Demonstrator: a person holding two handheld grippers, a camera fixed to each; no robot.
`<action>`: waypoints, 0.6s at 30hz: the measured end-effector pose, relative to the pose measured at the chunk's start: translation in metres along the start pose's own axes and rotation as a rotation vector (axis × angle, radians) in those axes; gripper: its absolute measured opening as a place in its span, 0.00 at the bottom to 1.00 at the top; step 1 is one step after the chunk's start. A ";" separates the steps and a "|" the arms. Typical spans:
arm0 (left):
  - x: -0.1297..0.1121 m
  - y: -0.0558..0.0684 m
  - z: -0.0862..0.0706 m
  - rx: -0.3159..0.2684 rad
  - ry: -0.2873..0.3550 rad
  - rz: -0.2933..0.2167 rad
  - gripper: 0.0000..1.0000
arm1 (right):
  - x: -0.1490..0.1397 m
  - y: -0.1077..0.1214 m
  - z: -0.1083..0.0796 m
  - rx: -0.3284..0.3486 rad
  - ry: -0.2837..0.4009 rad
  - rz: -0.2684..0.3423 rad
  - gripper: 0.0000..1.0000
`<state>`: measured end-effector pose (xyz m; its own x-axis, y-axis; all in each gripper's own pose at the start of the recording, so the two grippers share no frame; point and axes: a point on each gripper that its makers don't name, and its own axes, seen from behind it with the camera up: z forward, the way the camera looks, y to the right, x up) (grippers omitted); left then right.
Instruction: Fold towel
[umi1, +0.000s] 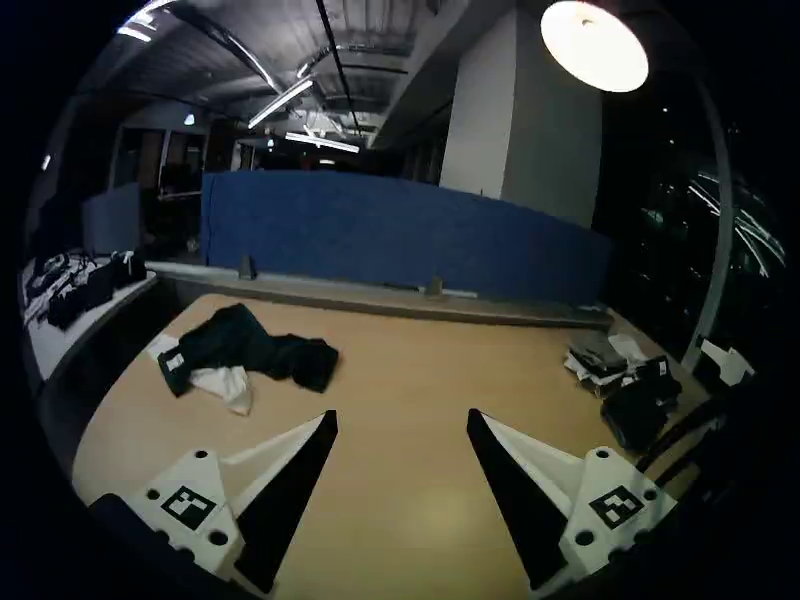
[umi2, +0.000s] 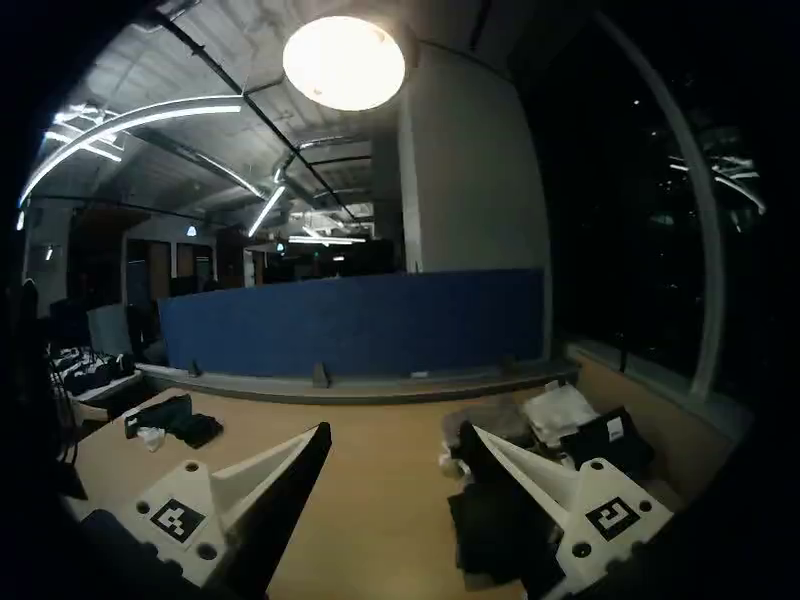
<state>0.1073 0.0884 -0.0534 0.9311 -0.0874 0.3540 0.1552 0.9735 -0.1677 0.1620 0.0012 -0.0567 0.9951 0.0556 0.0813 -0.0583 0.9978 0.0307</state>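
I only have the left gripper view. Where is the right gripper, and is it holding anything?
Observer: The right gripper is open and holds nothing. It is above the wooden table.
Operator: What is closest to it?
Observer: The pile of dark and white cloths. In the right gripper view, the finger on the right reaches over the pile's near edge, and I cannot tell if it touches.

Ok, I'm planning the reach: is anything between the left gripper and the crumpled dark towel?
Nothing visible. Only bare table lies between the open left gripper and the crumpled dark towel, which sits ahead toward the view's left.
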 end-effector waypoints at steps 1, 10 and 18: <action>0.008 0.000 -0.002 -0.001 0.029 0.007 0.96 | 0.002 -0.001 -0.001 0.002 0.014 -0.007 1.00; 0.063 -0.021 -0.021 0.061 0.233 0.027 0.97 | 0.008 0.001 -0.002 -0.016 0.041 -0.020 1.00; 0.070 -0.042 -0.023 0.108 0.277 0.055 0.97 | 0.012 -0.001 0.005 -0.026 0.045 -0.027 1.00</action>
<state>0.1741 0.0362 -0.0429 0.9941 -0.0736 0.0801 0.0797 0.9940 -0.0753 0.1735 0.0007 -0.0512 0.9989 0.0293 0.0360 -0.0295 0.9995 0.0059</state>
